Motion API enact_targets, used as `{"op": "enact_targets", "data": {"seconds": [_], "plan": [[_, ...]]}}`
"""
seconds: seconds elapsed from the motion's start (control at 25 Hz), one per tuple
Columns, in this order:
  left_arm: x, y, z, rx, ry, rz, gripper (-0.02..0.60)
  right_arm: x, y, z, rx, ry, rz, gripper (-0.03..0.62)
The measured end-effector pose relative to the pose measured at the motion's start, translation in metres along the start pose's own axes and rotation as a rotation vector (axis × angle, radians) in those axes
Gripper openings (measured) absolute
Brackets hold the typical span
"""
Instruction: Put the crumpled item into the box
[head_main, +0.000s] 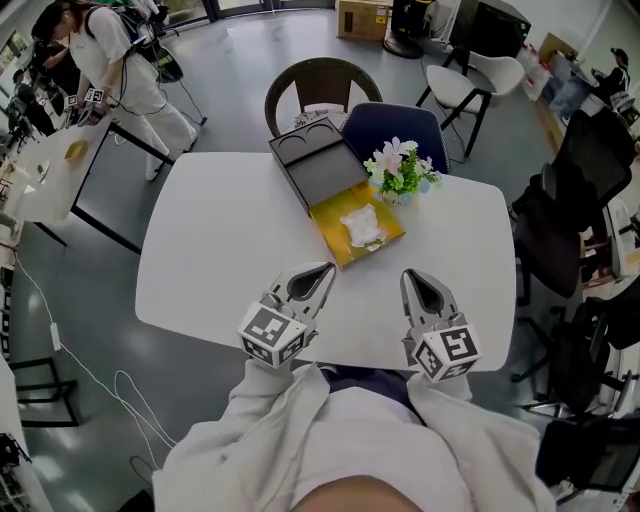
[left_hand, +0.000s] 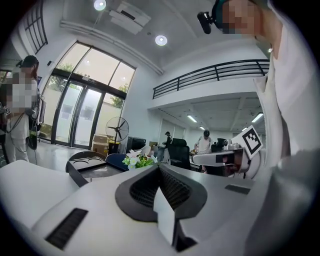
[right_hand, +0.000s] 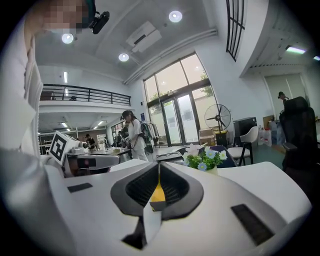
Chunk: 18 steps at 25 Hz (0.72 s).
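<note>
- White, rounded table (head_main: 220, 250) on a grey floor, with a wicker chair (head_main: 320, 80) and a blue chair (head_main: 390, 125) at its far side and black office chairs off to the right.
- Near the far middle of the table lies an open box (head_main: 347, 258) with a shallow yellow tray.
- Its dark lid (head_main: 320, 175) is folded back flat behind the tray and touches the tray's far edge. Two round recesses show at the lid's far end.
- The crumpled item (head_main: 362, 228), white and wadded, already sits inside the yellow tray, roughly at its middle. Nothing else shows in the tray.
- Just beside the box's right far corner stands a small pot of flowers (head_main: 400, 170), white and blue blooms over green leaves.
- The left gripper (head_main: 325, 270) is near the table's front edge, pointing toward the box and clear of it. Its fingers are pressed together with nothing between them.
- The right gripper (head_main: 408, 275) sits alongside it, also short of the box. Its fingers meet at the tips and are empty, with a slice of the yellow tray visible past them.
</note>
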<state>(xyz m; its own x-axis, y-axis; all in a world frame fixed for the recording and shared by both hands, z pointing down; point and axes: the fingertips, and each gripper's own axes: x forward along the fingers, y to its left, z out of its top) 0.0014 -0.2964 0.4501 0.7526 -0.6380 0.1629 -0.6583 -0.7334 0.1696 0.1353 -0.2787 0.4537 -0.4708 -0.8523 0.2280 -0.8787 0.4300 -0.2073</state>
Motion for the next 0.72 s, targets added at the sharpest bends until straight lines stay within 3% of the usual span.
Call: {"op": "enact_targets", "data": {"seconds": [0.72], "plan": [[0.007, -0.003, -0.013, -0.02, 0.041, 0.016, 0.015, -0.01, 0.002, 0.001, -0.036, -0.014, -0.013, 0.035]]}}
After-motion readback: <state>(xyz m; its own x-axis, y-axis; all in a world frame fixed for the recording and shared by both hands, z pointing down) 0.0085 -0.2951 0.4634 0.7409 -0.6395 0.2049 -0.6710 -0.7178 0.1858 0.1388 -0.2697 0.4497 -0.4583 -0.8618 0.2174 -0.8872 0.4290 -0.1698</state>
